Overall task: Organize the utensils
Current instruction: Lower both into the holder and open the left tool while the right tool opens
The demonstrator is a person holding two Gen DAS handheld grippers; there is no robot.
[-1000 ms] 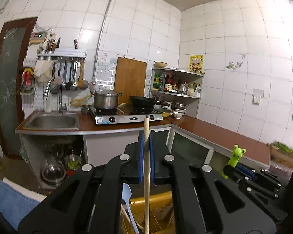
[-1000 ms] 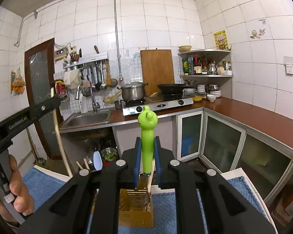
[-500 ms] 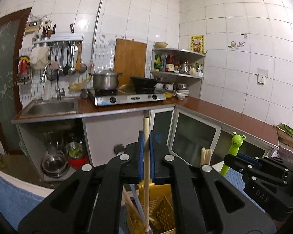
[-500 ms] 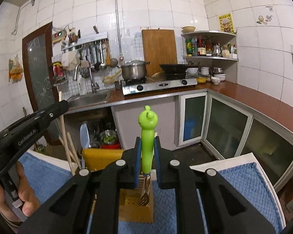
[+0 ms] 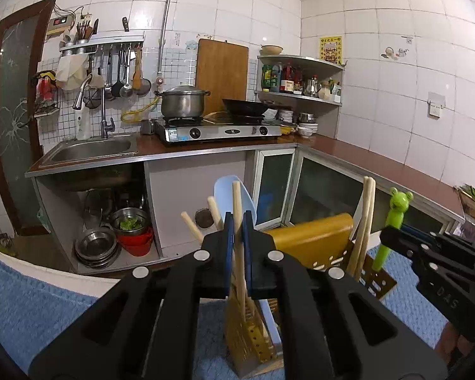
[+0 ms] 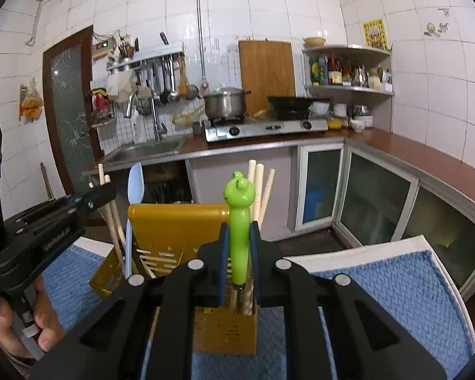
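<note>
While each gripper is clamped on its utensil, both should sink straight and upright so the tips find free slots in the yellow perforated plastic utensil holder (image 6: 174,234) before release. Left gripper (image 5: 237,247) pinches a pale wooden chopstick (image 5: 236,202); right gripper (image 6: 239,253) squeezes the green frog-headed plastic fork handle (image 6: 239,215), its tines over the compartment at six o'clock. Compared with a second ago, both have come down: the holder sits much closer, chopstick tip now inside.

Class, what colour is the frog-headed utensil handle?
Bright green frog-headed handle; clearest in the right wrist view.
</note>
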